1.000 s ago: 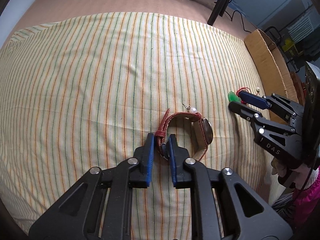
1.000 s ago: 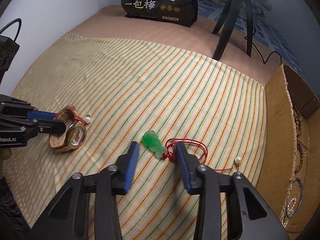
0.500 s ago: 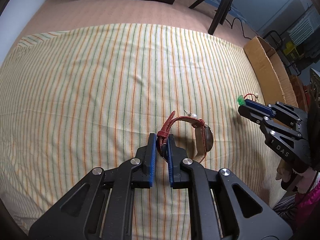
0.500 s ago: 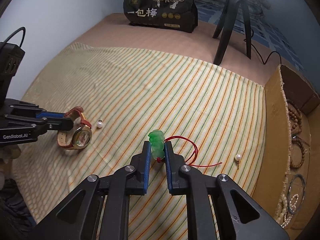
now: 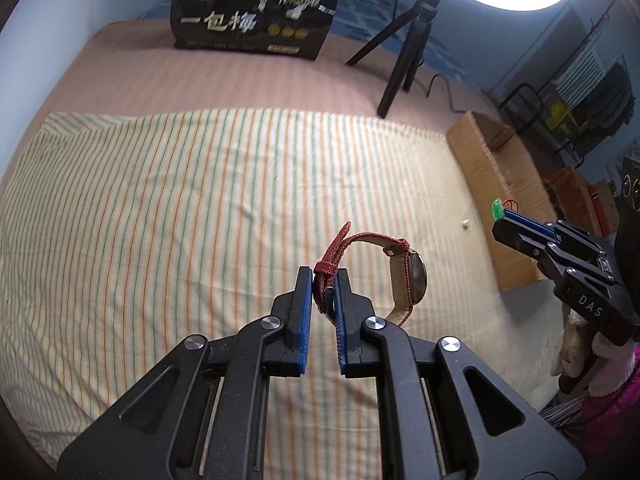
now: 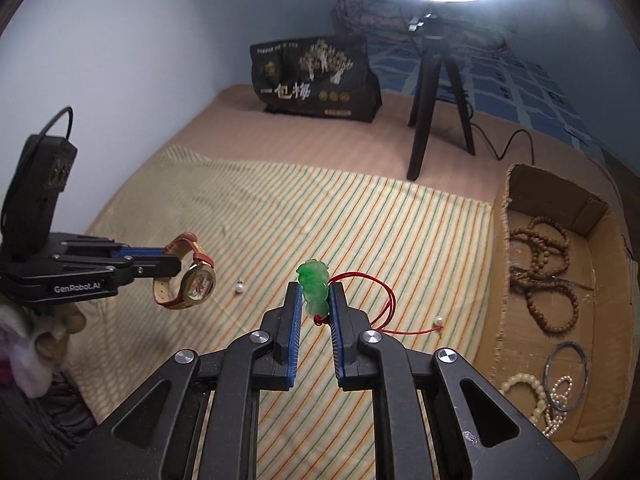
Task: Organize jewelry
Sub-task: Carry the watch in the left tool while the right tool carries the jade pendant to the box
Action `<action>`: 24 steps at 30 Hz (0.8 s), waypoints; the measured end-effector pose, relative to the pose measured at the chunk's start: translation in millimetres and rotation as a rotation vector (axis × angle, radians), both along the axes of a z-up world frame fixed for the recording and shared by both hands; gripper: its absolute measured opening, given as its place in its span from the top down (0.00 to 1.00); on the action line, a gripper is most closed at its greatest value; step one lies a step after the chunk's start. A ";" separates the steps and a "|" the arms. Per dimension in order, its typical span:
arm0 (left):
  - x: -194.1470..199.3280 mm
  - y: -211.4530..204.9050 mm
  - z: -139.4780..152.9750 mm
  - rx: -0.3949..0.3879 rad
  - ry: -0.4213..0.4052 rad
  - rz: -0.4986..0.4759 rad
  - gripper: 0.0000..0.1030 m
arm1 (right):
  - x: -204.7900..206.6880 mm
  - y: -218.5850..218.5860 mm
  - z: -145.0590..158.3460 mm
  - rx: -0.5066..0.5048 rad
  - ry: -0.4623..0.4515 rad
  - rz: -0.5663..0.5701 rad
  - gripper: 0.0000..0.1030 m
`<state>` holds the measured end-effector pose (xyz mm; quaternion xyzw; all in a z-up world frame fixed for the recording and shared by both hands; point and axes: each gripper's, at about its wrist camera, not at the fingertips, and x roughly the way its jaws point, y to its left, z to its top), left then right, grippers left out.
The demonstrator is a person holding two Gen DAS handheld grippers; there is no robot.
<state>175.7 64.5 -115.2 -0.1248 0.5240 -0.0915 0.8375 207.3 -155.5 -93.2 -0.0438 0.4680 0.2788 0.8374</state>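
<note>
Right wrist view: a green pendant [image 6: 314, 289] is pinched by the right gripper [image 6: 314, 300]. Right of it, a cardboard box [image 6: 500, 240] is filled with brown beads [image 6: 548, 264], pearls [image 6: 560, 396] and a bangle [image 6: 566, 376]. A watch [image 5: 400, 280] is pinched by the left gripper [image 5: 323, 284].

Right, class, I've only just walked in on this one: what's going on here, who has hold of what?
A person is sorting jewelry with a gripper in each hand. The left gripper is shut on the red strap of a watch, held above the striped cloth. The right gripper is shut on a green pendant, its red cord trailing down. Two pearl earrings lie on the cloth. The cardboard box at the right already holds bead bracelets.
</note>
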 end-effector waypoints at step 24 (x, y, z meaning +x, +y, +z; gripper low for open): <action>3.2 -118.3 50.8 -0.027 -0.162 -0.162 0.92 | 4.2 -106.6 79.2 0.086 -0.127 -0.226 0.89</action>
